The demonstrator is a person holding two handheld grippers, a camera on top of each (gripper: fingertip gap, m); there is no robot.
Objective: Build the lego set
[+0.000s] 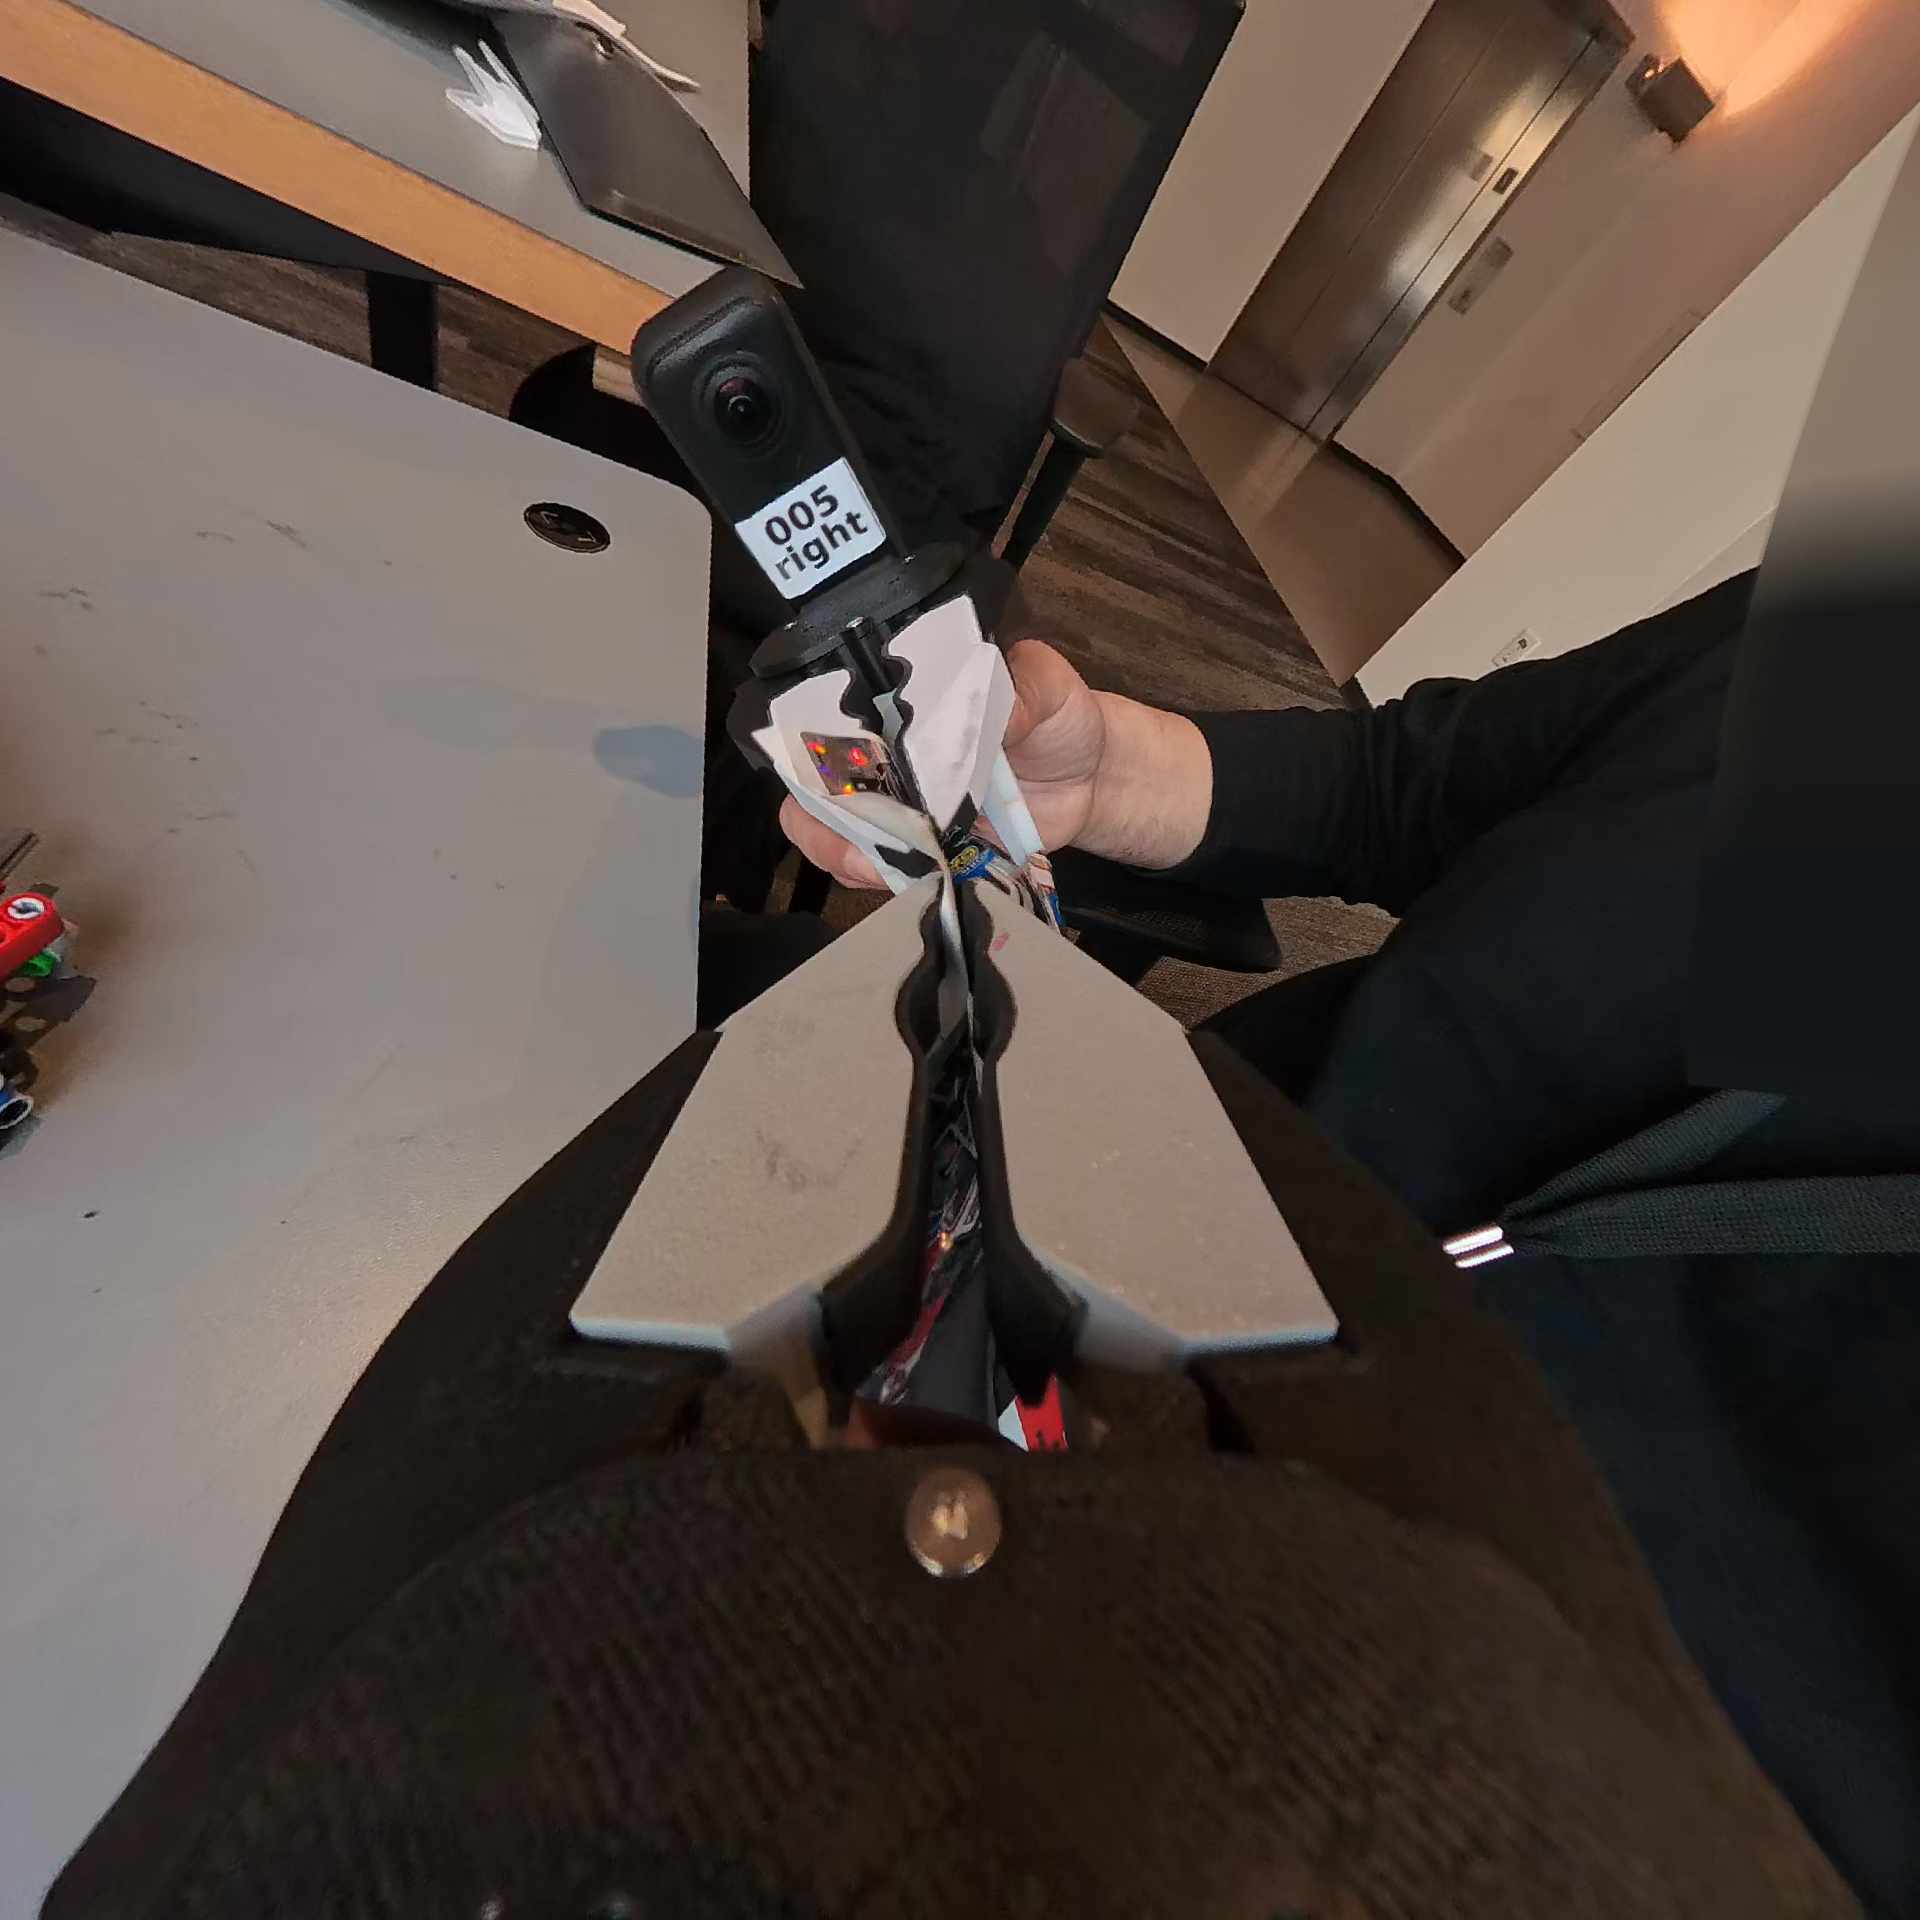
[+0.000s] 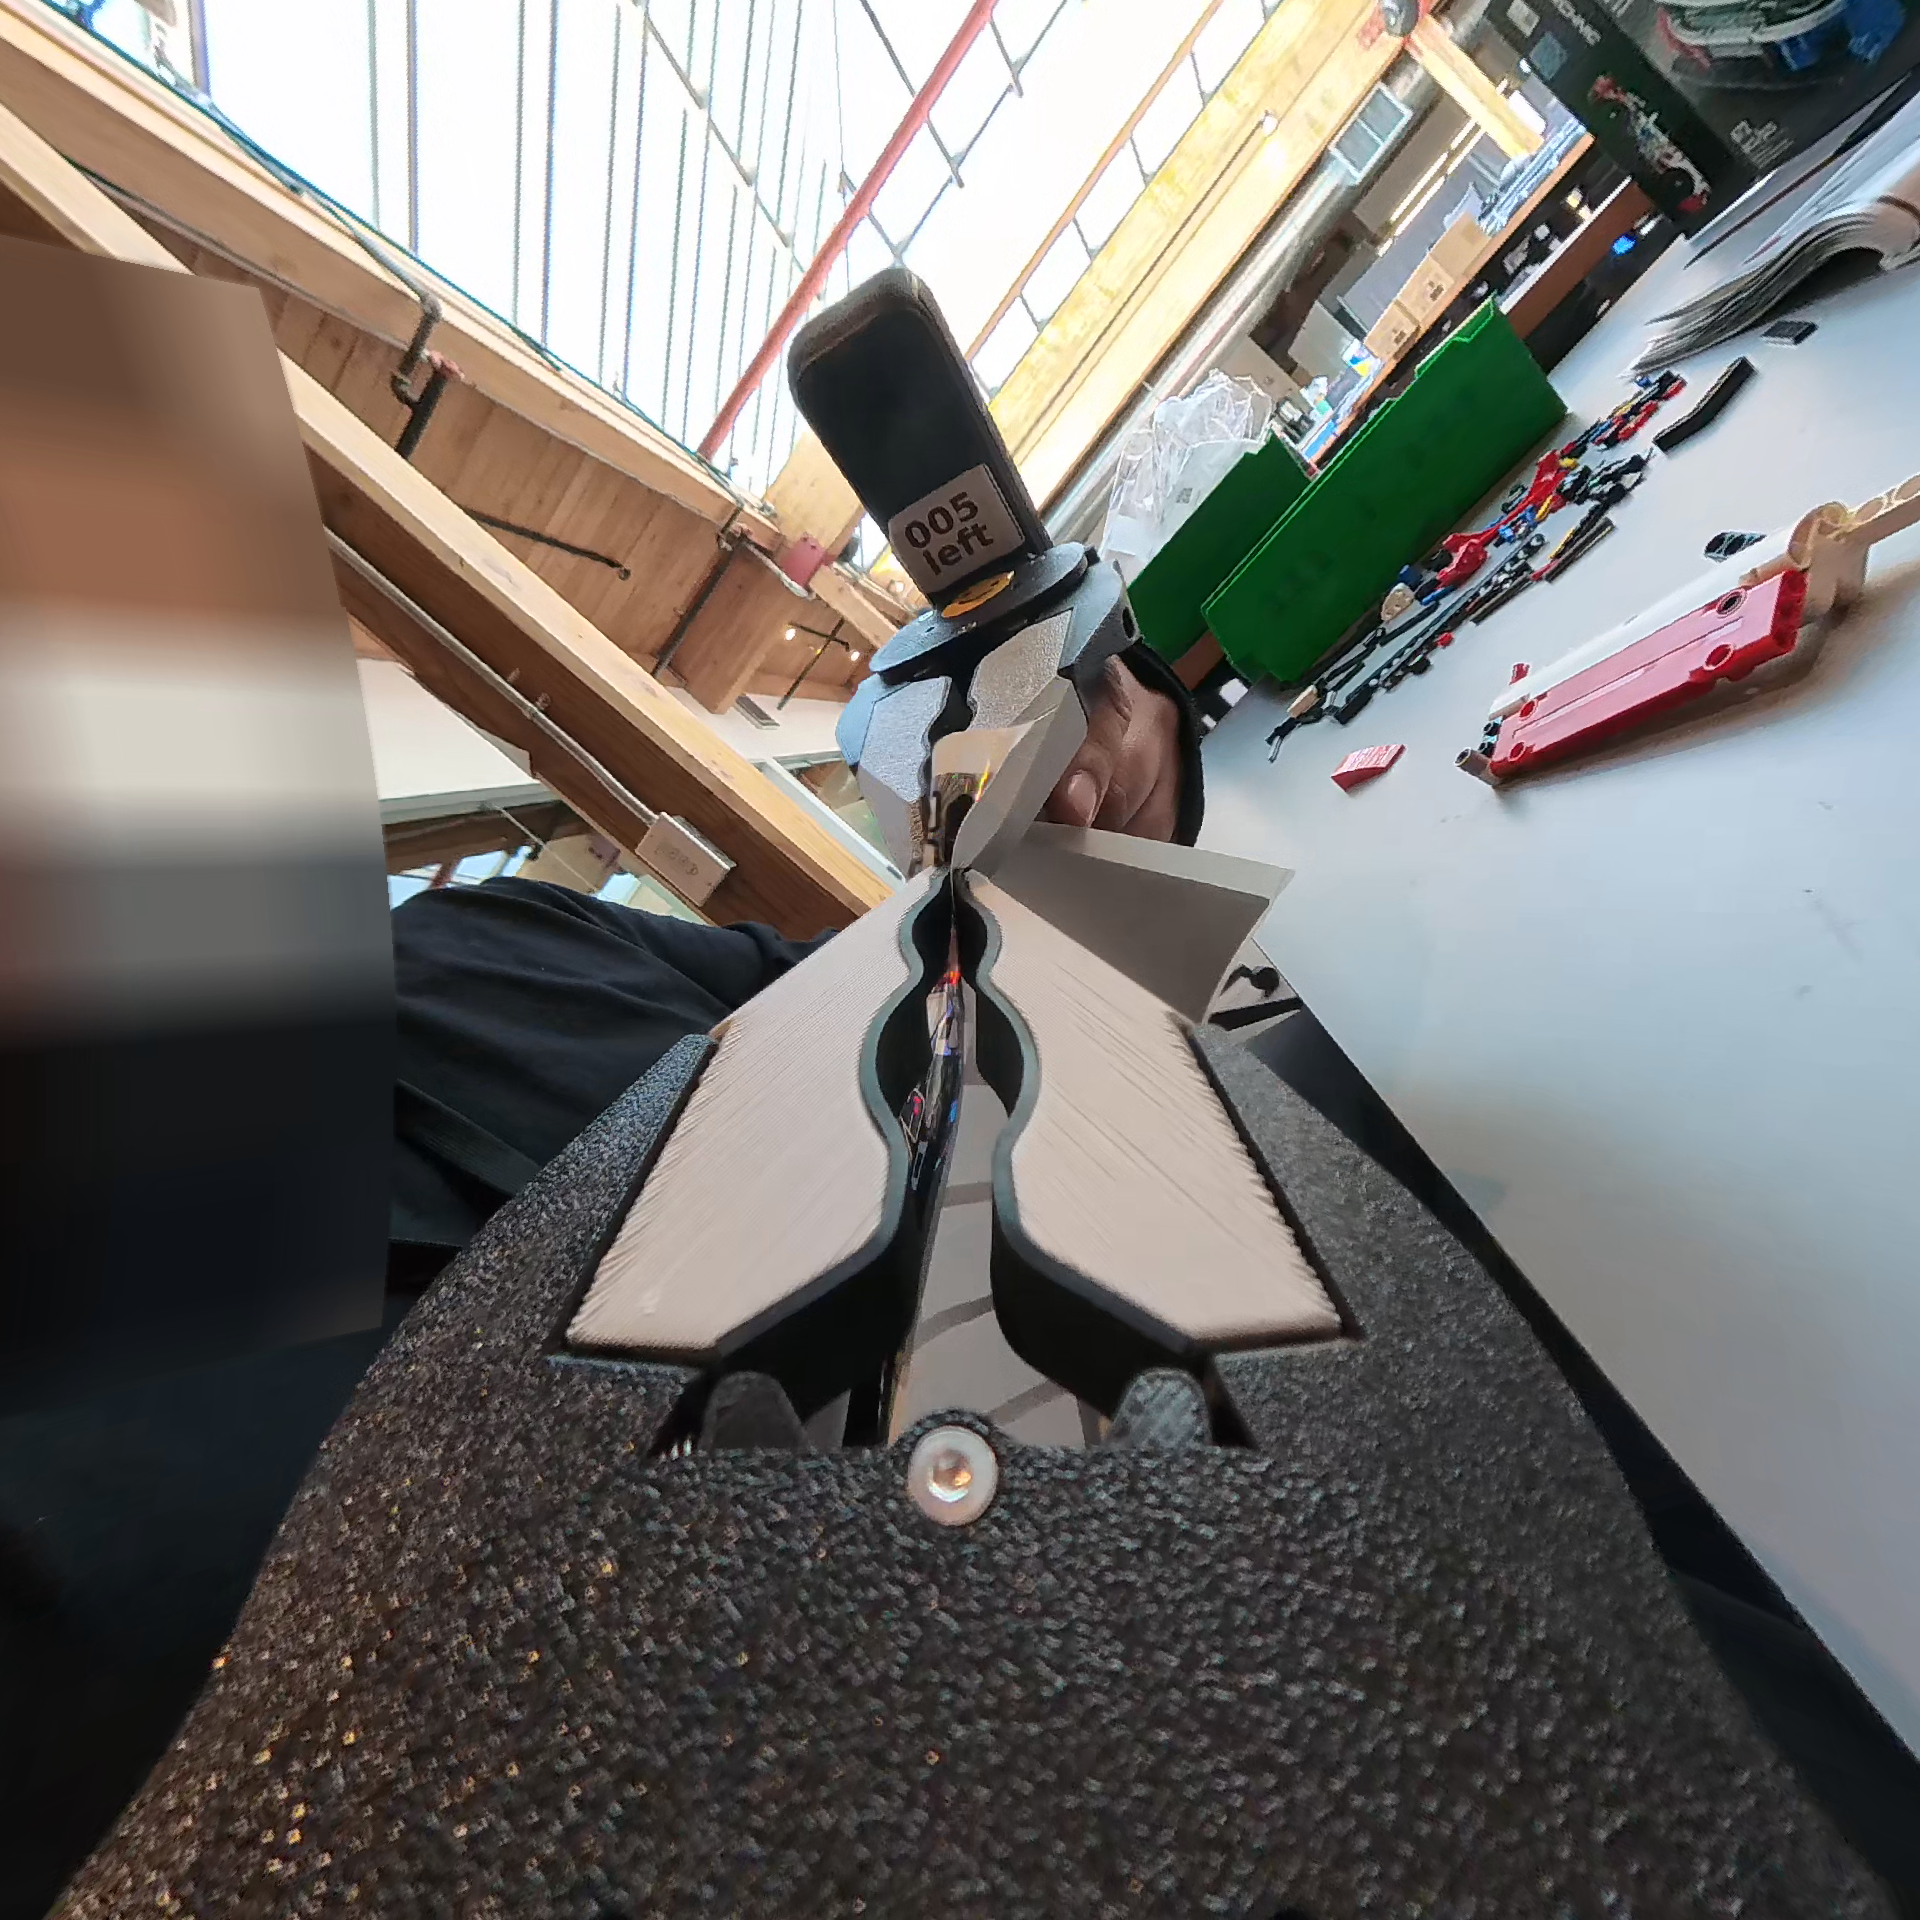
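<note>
A thin sheet with glossy colourful printing, apparently a sticker sheet [image 1: 951, 1195], is pinched between both grippers off the table's edge. My left gripper [image 1: 951, 904] is shut on it. My right gripper [image 1: 925, 831] faces it tip to tip, also shut on the sheet. In the right wrist view the right gripper [image 2: 954, 883] clamps the sheet edge-on, the sheet's white back [image 2: 1143, 914] folds out to the right, and the left gripper [image 2: 951, 821] pinches it just beyond. A red lego panel assembly [image 2: 1652, 675] and black-and-red frame pieces [image 2: 1475, 592] lie on the table.
The grey table [image 1: 312, 831] holds a few lego parts [image 1: 31, 966] at the left edge. Green bins [image 2: 1382, 520], an open instruction booklet [image 2: 1787, 270] and the set's box [image 2: 1714, 94] stand at the far end. A black chair [image 1: 935, 208] is behind the grippers. The grippers are tip to tip, or close to it.
</note>
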